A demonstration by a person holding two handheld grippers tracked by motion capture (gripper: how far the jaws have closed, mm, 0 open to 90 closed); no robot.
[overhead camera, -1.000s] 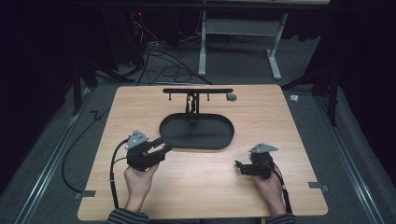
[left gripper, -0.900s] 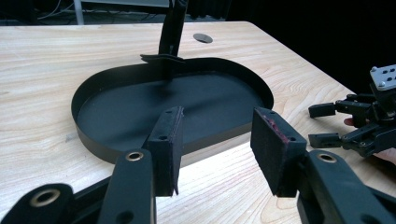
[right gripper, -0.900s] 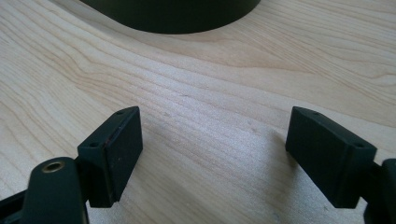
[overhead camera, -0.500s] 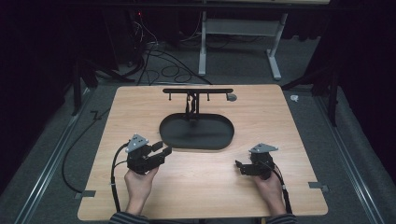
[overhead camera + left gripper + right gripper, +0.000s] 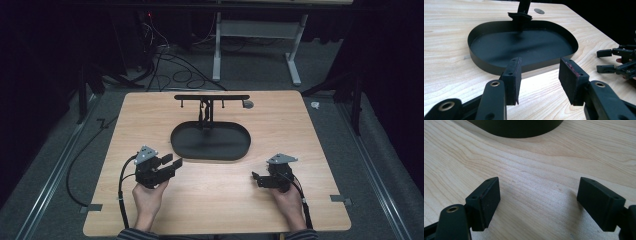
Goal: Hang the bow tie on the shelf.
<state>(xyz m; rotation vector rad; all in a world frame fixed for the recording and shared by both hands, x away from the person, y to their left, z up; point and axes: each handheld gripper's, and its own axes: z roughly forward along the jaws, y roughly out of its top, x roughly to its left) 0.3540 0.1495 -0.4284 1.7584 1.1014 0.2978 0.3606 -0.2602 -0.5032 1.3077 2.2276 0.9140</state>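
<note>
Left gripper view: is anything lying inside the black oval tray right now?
No. The black oval tray holds nothing loose; just the stand post rises from its far side, and the left gripper hangs open before its near wall.

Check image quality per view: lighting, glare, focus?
High view: table evenly lit, surroundings nearly black, slightly soft. Left gripper view: bright glare strip on wood below the black tray, near pads soft. Right gripper view: wood grain sharp, soft shadows under the open tool.
</note>
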